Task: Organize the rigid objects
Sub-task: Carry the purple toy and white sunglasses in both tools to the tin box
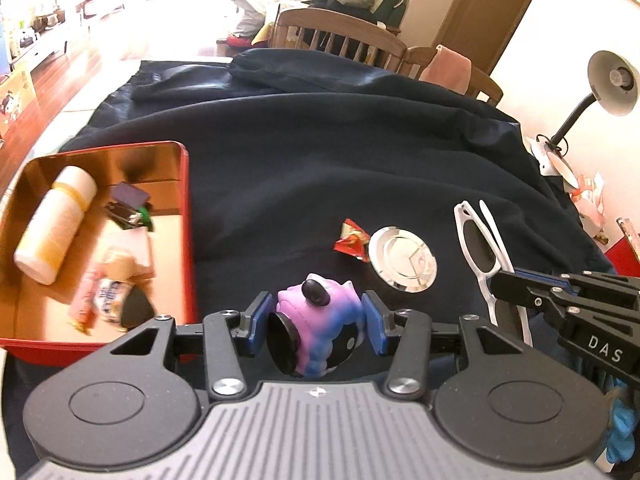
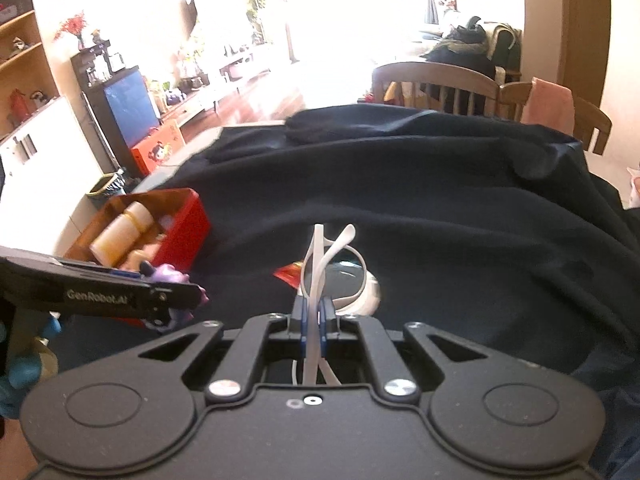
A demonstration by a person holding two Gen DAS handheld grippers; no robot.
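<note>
My left gripper [image 1: 316, 322] is shut on a pink, purple and blue toy [image 1: 320, 330] with black discs, held over the dark cloth. My right gripper [image 2: 314, 314] is shut on white-framed sunglasses [image 2: 320, 264]; in the left wrist view the sunglasses [image 1: 478, 248] show at the right, gripped by the right gripper [image 1: 500, 286]. The left gripper and toy [image 2: 168, 280] also show at the left of the right wrist view. A red tin [image 1: 186, 216] with a gold inside stands at the left and holds a cream bottle [image 1: 56, 224] and several small items.
A round silver lid [image 1: 402, 258] and a red wrapper [image 1: 352, 240] lie on the dark cloth [image 1: 320, 140] ahead of the left gripper. A desk lamp [image 1: 612, 84] stands at the right edge. Wooden chairs [image 1: 340, 36] stand behind the table.
</note>
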